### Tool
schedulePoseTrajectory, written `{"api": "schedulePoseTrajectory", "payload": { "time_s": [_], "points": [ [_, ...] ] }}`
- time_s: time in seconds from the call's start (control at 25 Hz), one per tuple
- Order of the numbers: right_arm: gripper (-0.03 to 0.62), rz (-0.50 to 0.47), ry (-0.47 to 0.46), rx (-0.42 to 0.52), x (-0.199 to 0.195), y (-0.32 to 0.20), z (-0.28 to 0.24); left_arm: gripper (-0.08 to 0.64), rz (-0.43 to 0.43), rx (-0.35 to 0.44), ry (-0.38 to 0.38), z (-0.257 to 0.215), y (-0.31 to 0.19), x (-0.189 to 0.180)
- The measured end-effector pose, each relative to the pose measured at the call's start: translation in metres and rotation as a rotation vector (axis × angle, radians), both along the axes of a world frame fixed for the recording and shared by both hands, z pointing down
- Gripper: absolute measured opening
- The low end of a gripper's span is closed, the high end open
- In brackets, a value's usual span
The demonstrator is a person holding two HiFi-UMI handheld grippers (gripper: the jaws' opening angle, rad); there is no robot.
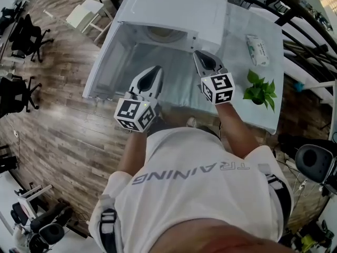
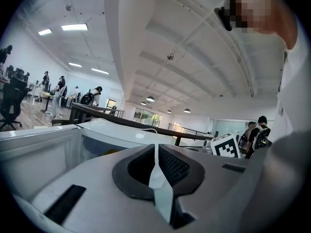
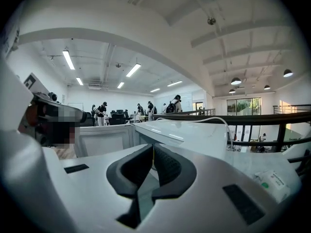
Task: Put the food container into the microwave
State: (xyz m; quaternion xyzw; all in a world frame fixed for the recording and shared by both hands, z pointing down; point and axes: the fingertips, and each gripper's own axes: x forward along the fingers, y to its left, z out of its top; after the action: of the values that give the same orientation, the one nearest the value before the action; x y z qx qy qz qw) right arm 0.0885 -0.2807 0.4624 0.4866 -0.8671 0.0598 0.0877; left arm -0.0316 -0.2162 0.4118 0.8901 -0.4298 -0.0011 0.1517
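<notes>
A white microwave (image 1: 176, 7) stands on the table with its door (image 1: 113, 59) swung open to the left. Inside the cavity a pale round shape (image 1: 160, 33) shows; I cannot tell whether it is the food container or the turntable. My left gripper (image 1: 156, 70) hovers in front of the open door, shut and empty. My right gripper (image 1: 199, 55) is just off the microwave's front right corner, also shut and empty. In the left gripper view the left gripper (image 2: 155, 149) points at the microwave (image 2: 104, 130). In the right gripper view the right gripper (image 3: 150, 154) faces the microwave (image 3: 184, 135) too.
A small green potted plant (image 1: 260, 91) and a white wipes packet (image 1: 257, 50) sit on the white table (image 1: 247, 112) right of the microwave. A dark railing (image 1: 295, 15) runs behind the table. Office chairs (image 1: 23, 33) stand on the wooden floor at left.
</notes>
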Motion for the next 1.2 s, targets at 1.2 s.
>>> {"api": "schedulePoseTrajectory", "payload": {
  "time_s": [1.2],
  "points": [
    [0.023, -0.061, -0.058, 0.09, 0.062, 0.069, -0.047, 0.05, 0.008, 0.057, -0.007, -0.011, 0.04, 0.058]
  ]
}}
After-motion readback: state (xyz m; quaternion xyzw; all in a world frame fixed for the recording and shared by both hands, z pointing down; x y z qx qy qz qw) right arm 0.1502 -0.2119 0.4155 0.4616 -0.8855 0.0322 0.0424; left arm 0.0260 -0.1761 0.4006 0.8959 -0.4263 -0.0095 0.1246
